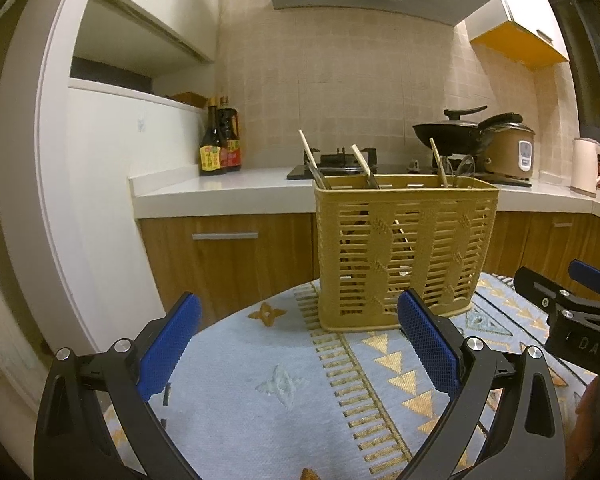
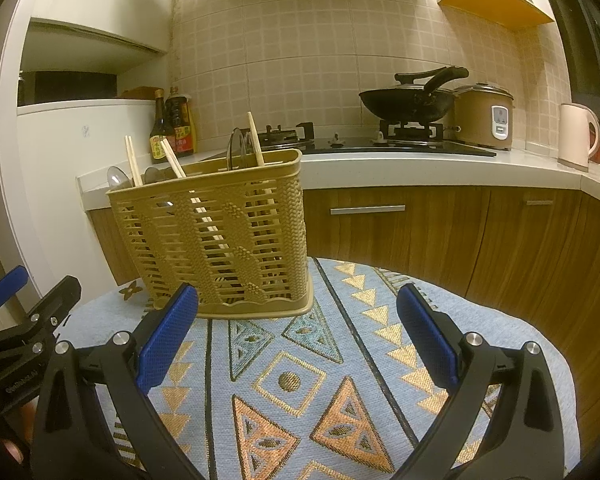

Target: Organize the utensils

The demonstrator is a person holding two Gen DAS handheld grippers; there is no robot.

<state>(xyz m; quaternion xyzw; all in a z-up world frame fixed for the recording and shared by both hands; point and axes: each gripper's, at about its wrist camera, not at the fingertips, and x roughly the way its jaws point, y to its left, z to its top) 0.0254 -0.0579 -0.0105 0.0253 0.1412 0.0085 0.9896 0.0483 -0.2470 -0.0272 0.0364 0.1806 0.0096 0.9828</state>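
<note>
From the left wrist, the left gripper (image 1: 298,336) hangs spread and empty over the patterned cloth (image 1: 260,380), with the yellow basket (image 1: 404,252) just ahead holding chopsticks (image 1: 310,158) upright. From the right wrist, the right gripper (image 2: 298,334) is likewise spread and empty, the basket (image 2: 216,240) ahead to its left with spoons (image 2: 118,178) and chopsticks (image 2: 256,140) inside. No loose utensil shows on the cloth, so sorting looks either finished or about to regroup items within the basket; the next move calls for reaching over its rim.

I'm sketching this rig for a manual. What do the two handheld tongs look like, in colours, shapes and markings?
Both match. The left tongs and right tongs each have two curved black arms with triangular cutouts and round silver bolt heads, ending in flat blue pads with a fine gridded texture. White lettering marks each black body, only partly legible. No cables or sleeves show.
</note>
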